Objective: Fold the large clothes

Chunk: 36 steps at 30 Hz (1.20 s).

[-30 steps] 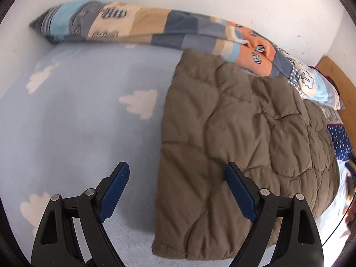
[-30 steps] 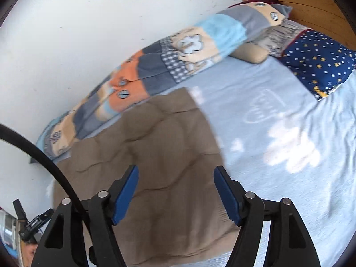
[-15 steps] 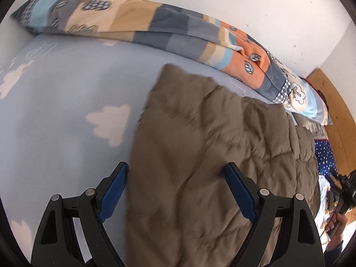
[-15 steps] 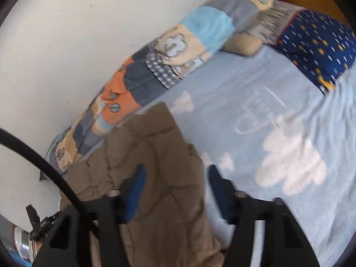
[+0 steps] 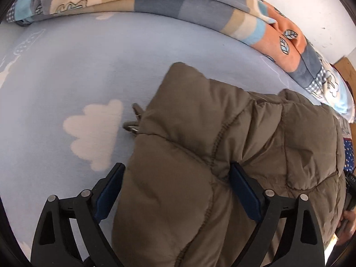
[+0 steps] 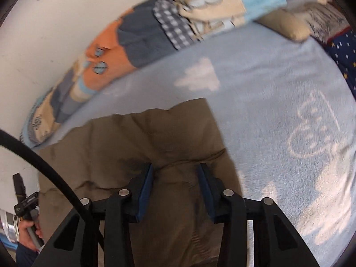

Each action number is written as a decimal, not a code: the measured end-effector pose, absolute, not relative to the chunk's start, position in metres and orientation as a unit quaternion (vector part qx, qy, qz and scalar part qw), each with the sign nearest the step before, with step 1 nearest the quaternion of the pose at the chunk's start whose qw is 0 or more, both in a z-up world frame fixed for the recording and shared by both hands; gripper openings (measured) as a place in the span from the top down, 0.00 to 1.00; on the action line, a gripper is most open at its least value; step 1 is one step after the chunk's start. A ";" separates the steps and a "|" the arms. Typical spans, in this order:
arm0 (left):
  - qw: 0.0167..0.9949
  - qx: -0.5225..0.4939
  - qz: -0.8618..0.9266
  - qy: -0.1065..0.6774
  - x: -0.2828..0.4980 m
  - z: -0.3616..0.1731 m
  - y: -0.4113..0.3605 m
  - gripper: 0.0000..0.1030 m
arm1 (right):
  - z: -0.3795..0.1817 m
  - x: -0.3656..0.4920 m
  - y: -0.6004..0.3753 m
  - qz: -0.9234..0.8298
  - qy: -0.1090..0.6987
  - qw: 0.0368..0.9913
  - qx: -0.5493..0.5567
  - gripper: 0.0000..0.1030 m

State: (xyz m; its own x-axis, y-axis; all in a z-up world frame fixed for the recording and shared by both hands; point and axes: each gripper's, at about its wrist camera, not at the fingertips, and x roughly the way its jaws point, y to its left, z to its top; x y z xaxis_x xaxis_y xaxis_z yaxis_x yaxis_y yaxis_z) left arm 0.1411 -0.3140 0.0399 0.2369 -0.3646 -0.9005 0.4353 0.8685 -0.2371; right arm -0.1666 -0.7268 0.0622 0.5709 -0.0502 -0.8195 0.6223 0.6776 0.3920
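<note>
A brown quilted puffer jacket (image 5: 233, 155) lies folded on a light blue bed sheet (image 5: 66, 71); it also shows in the right wrist view (image 6: 155, 146). My left gripper (image 5: 176, 185) is open, its blue pads straddling the jacket's near left edge. A zipper pull (image 5: 133, 124) sticks out at the jacket's left side. My right gripper (image 6: 175, 179) has its pads partly closed around a raised fold of the jacket's near right part; whether they pinch it is unclear.
A rolled patchwork blanket (image 5: 178, 2) lies along the white wall (image 6: 55, 11) behind the jacket. A navy star pillow (image 6: 342, 51) and a beige pillow (image 6: 287, 24) sit at the right. A black cable (image 6: 44, 173) crosses the lower left.
Both grippers have moved down and forward onto the jacket. The left pads now straddle its edge. The right pads have narrowed around a fold.
</note>
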 end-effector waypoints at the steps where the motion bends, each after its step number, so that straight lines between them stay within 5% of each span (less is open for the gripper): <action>1: 0.787 0.028 -0.254 0.561 0.140 0.041 -0.313 0.10 | 0.059 -0.168 -0.730 -0.214 0.421 0.811 0.345 0.58; 7: 0.782 -0.029 -0.348 0.516 0.121 0.093 -0.274 0.16 | 0.095 -0.204 -0.734 -0.170 0.377 0.836 0.361 0.51; 9: 0.774 -0.052 -0.380 0.503 0.116 0.108 -0.250 0.16 | 0.116 -0.233 -0.737 -0.157 0.346 0.851 0.362 0.15; 11: 0.761 -0.076 -0.391 0.512 0.117 0.107 -0.224 0.14 | 0.125 -0.259 -0.740 -0.157 0.325 0.861 0.358 0.00; 22: 0.674 -0.175 -0.398 0.598 0.112 0.035 -0.163 0.14 | 0.026 -0.331 -0.749 -0.068 0.317 0.796 0.511 0.00; 36: 0.599 -0.263 -0.472 0.591 0.121 -0.008 -0.161 0.14 | -0.005 -0.259 -0.709 0.040 0.364 0.792 0.488 0.00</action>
State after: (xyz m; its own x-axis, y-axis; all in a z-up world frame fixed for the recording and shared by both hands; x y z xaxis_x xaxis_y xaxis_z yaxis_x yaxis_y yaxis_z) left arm 0.1212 -0.1608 -0.0083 -0.1443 -0.8764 -0.4595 0.2536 0.4161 -0.8733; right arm -0.2592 -0.7089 -0.0054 0.7319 0.4185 -0.5378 0.2917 0.5209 0.8023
